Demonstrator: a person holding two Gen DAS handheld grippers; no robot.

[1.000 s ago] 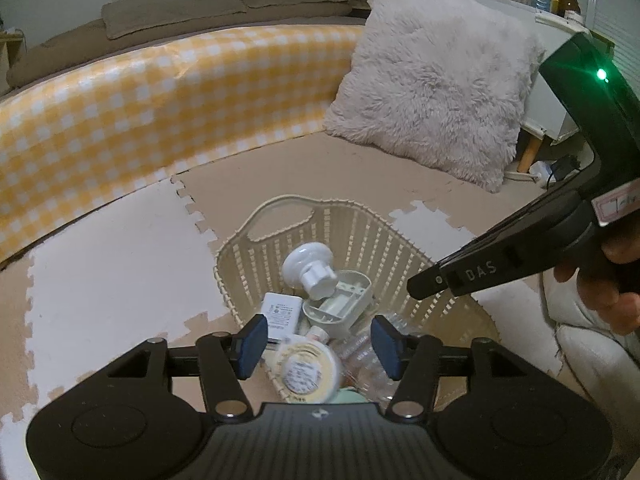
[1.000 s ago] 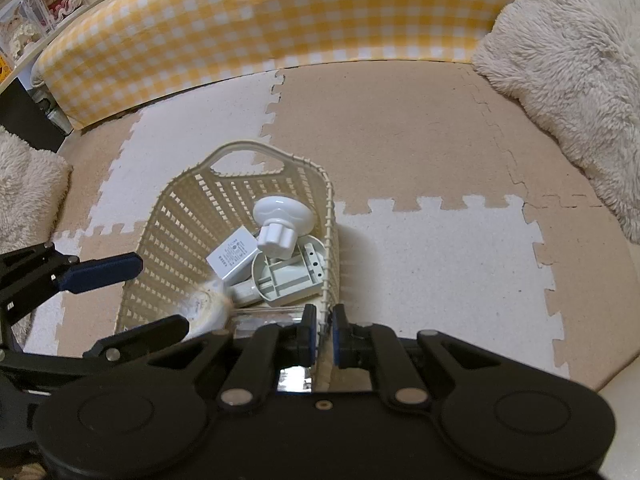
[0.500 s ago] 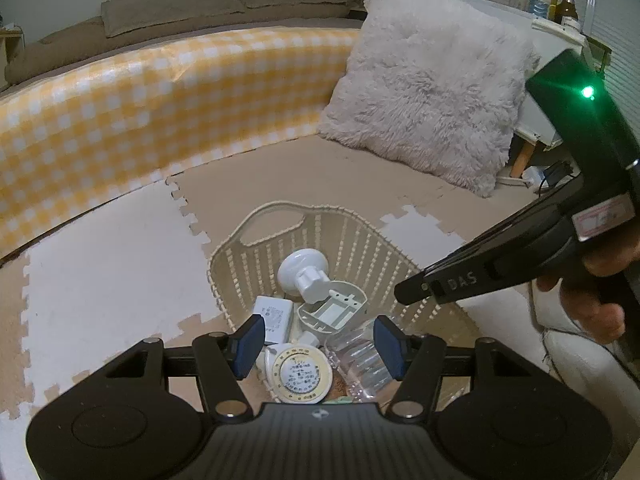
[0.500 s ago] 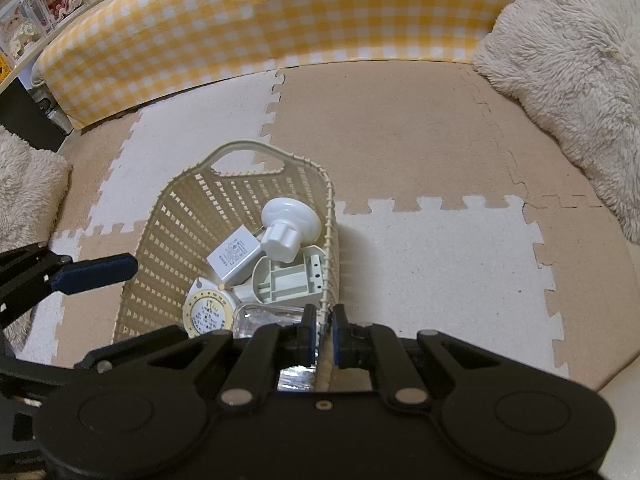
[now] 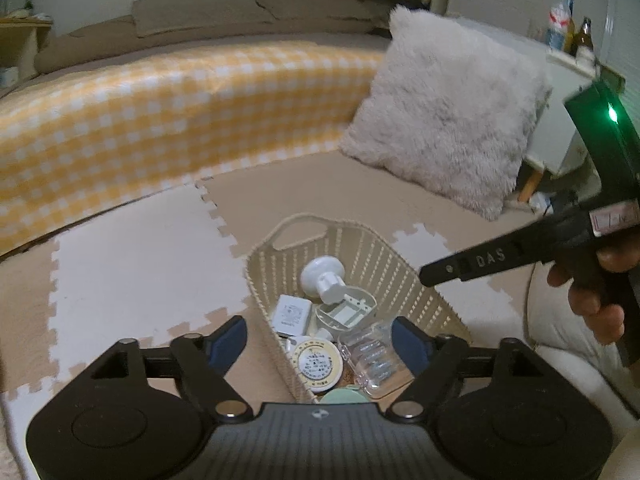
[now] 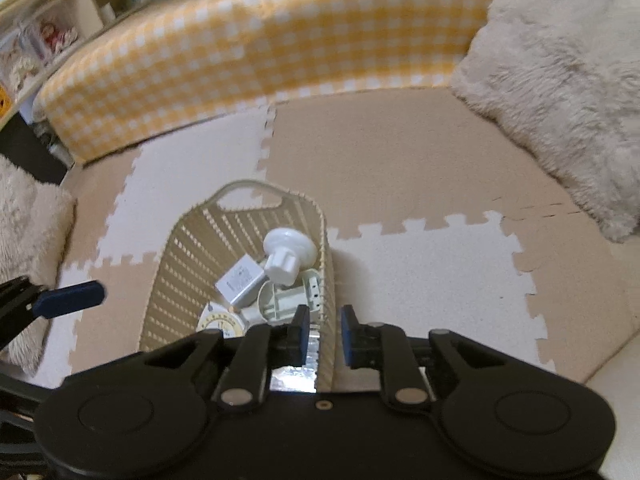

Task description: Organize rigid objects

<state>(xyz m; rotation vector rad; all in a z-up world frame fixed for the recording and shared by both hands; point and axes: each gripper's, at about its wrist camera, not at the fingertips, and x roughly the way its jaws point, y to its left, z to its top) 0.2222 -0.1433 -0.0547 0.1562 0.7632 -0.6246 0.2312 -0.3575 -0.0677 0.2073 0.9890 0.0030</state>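
A cream slatted basket [image 5: 362,248] with a loop handle sits on the beige-and-white foam mat [image 6: 420,272], holding a white round knob [image 5: 323,274], a white charger block [image 5: 291,314], a pale open casing [image 5: 346,312], a yellow-rimmed round tin [image 5: 317,364] and a clear ribbed box [image 5: 370,354]. The left gripper [image 5: 320,340], its jaws opening wide, hangs over the basket's near end, pinching nothing. The right gripper [image 6: 325,334], jaws opening, straddles the basket's right wall, its pads apart from it.

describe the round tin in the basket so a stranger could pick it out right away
On the foam floor mat in front of the yellow checked cushion stands a cream slatted basket. At its near end lies the round tin, flat, beside a clear plastic case. It alone has a yellow rim around a white printed label.
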